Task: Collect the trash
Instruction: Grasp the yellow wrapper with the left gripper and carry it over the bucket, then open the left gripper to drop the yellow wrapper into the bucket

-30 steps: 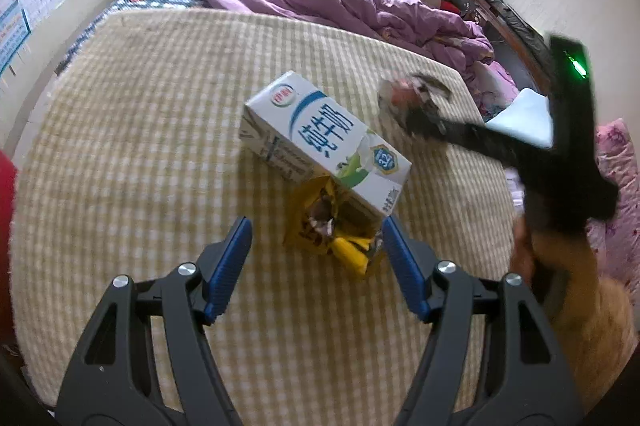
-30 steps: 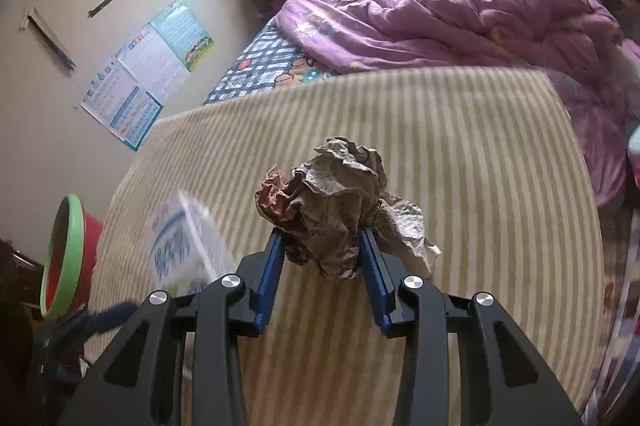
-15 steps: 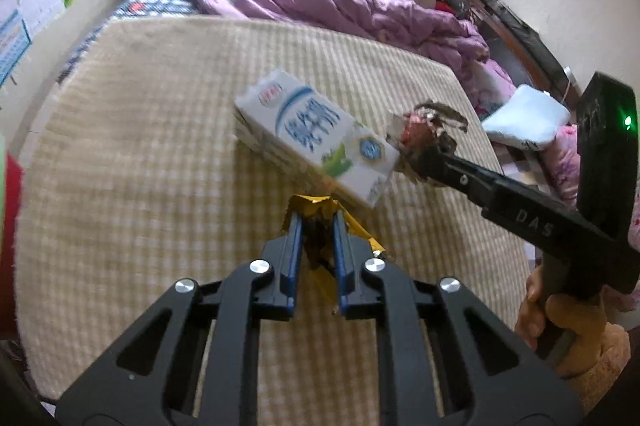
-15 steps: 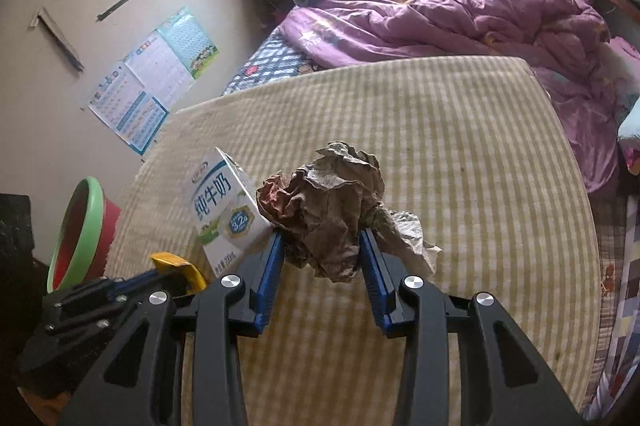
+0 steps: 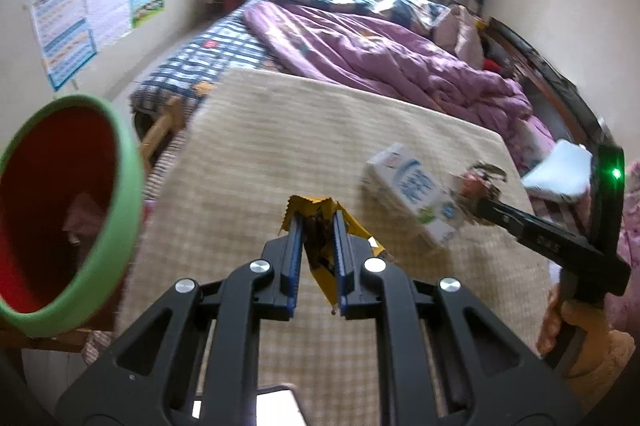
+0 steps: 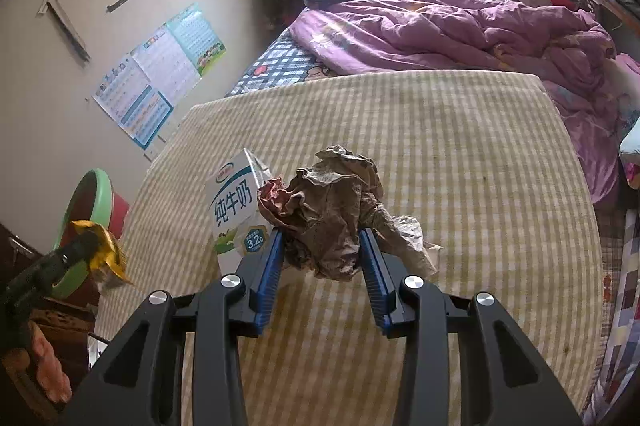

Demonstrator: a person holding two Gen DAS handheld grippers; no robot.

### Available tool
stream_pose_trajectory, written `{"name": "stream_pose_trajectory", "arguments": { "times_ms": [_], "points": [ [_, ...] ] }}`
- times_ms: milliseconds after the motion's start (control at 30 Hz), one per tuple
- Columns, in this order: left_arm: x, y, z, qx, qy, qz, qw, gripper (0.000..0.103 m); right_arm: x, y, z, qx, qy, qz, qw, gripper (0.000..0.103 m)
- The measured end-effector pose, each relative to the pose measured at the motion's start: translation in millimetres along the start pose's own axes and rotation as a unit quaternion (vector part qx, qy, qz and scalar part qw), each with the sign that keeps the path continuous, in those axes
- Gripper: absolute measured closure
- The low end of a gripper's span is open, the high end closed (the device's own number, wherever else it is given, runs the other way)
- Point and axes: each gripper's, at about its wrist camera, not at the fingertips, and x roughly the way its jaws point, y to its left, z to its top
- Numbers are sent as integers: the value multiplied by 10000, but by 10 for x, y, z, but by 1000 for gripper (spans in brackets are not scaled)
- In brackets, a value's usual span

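Milk carton [image 6: 236, 211] mid-frame reads "纯牛奶", "3.2g". Left gripper [image 5: 316, 222] fingers pinch yellow wrapper [image 5: 320, 258] tight; right gripper [image 6: 322, 246] fingers half-open, clamping crumpled paper [image 6: 328, 209].

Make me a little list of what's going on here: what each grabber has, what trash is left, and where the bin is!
left gripper: shut on yellow wrapper
right gripper: shut on crumpled brown paper
trash left: milk carton, lying on the checked mat
bin: red bucket with green rim, off the mat's left edge
bed behind: purple quilt
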Motion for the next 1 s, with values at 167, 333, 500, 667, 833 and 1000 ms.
{"name": "stream_pose_trajectory", "arguments": {
  "times_ms": [167, 333, 500, 667, 833, 1000],
  "points": [
    [-92, 404, 41, -325, -119, 438, 9984, 89, 96, 17, -49, 61, 225, 76, 9997, 65],
    [-227, 893, 43, -745, -233, 925, 9927, 89, 159, 85, -109, 100, 362, 188, 9991, 65],
    [-315, 1200, 7, -991, -310, 1247, 9867, 89, 172, 183, -123, 43, 405, 283, 9988, 65],
    [-344, 1399, -19, -1196, -331, 1484, 9811, 89, 229, 344, -143, -67, 487, 400, 9980, 65],
    [-318, 1502, -48, -1288, -277, 1690, 9768, 89, 266, 395, -150, -124, 548, 455, 9974, 65],
    [-266, 1557, -87, -1302, -172, 1848, 9740, 68, 277, 378, -148, -106, 566, 478, 9972, 65]
  ]
}}
